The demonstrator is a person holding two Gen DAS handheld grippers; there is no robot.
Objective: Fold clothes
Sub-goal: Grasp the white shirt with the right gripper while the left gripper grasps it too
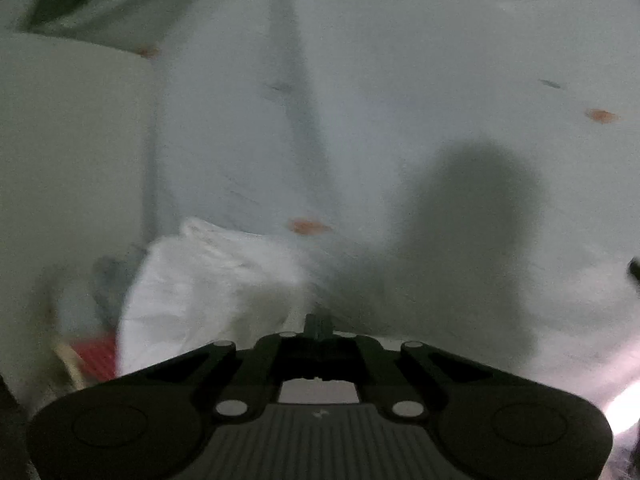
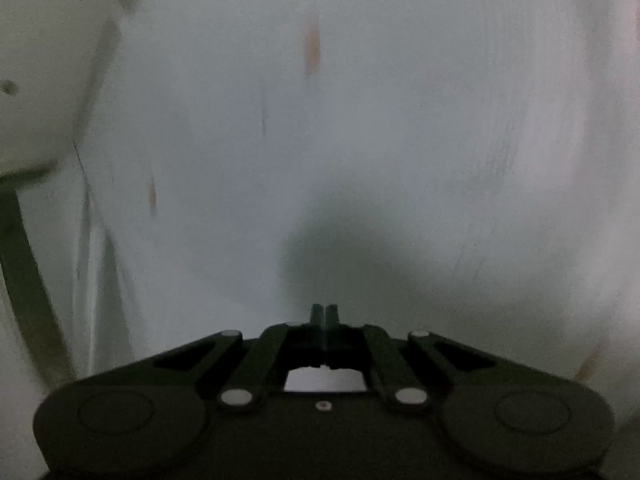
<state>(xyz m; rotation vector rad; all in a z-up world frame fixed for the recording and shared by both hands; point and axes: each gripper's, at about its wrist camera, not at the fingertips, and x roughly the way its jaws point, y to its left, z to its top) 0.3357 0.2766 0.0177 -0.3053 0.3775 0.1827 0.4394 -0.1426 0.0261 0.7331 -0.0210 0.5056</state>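
A pale bluish-white garment [image 1: 360, 100] with small orange marks fills most of the left wrist view, blurred by motion. My left gripper [image 1: 318, 320] has its fingers together at the cloth's near edge and seems shut on it. A bunched white fold [image 1: 208, 280] lies to its left. In the right wrist view the same pale cloth [image 2: 360, 120] fills the frame. My right gripper [image 2: 324, 312] has its fingers pressed together with a thin pale edge between them, seemingly shut on the cloth.
A pale flat surface [image 1: 60, 140] lies at the left of the left wrist view, with a red object [image 1: 94, 356] low beside it. A white panel and a dark strip [image 2: 24, 260] stand at the left of the right wrist view.
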